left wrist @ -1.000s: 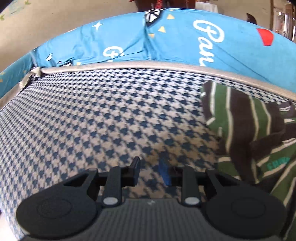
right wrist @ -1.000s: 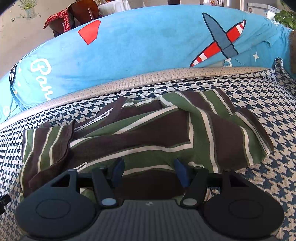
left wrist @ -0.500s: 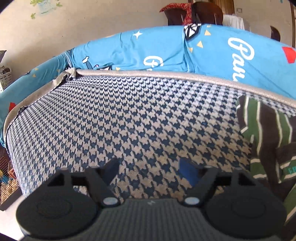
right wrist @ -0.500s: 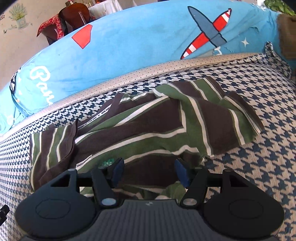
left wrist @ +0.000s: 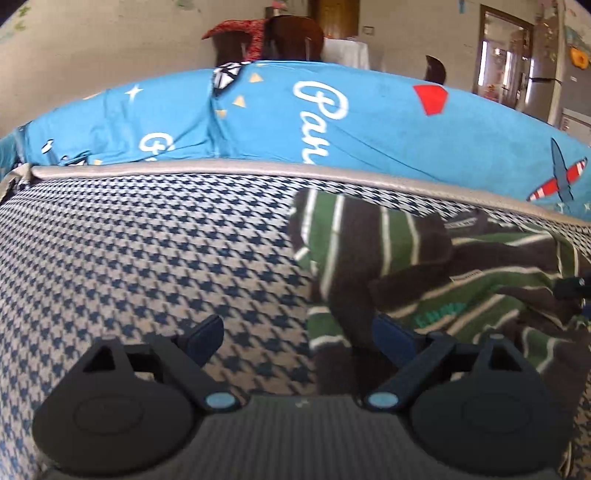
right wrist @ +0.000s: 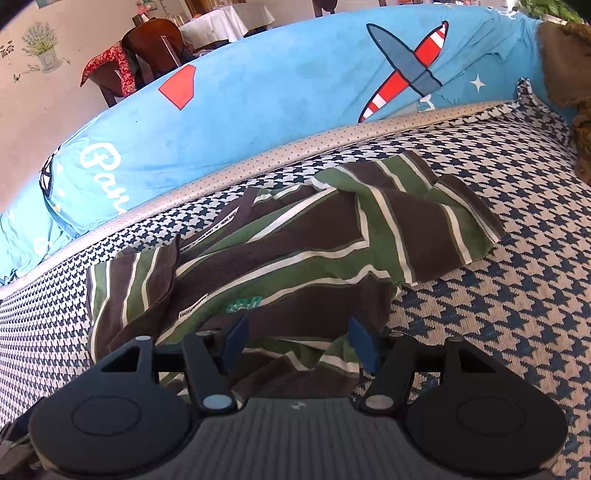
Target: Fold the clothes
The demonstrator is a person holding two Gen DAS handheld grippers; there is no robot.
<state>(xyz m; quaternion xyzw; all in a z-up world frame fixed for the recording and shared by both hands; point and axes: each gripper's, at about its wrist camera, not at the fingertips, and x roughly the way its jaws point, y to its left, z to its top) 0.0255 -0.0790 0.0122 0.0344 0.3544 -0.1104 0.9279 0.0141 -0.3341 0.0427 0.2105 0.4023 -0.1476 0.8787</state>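
A crumpled garment with green, brown and white stripes point(right wrist: 295, 251) lies bunched on a houndstooth-patterned sofa seat point(right wrist: 517, 302). In the left wrist view the same striped garment point(left wrist: 399, 266) fills the right half, its left edge reaching between my fingers. My left gripper point(left wrist: 299, 336) is open, low over the seat, its right fingertip over the cloth's edge. My right gripper point(right wrist: 297, 339) is open too, hovering over the garment's near edge with nothing pinched. A dark bit of the other gripper point(left wrist: 570, 286) shows at the far right.
A blue cushion cover point(right wrist: 258, 92) with a plane print and white lettering runs along the back of the seat, also seen as the blue cushion point(left wrist: 332, 122). Bare houndstooth seat point(left wrist: 129, 258) spreads to the left. Chairs and a white-clothed table point(right wrist: 218, 26) stand behind.
My left gripper opened from nearly shut and swung right, so the striped garment's edge now lies between its fingers. The right gripper stayed open and drew back slightly from the garment.
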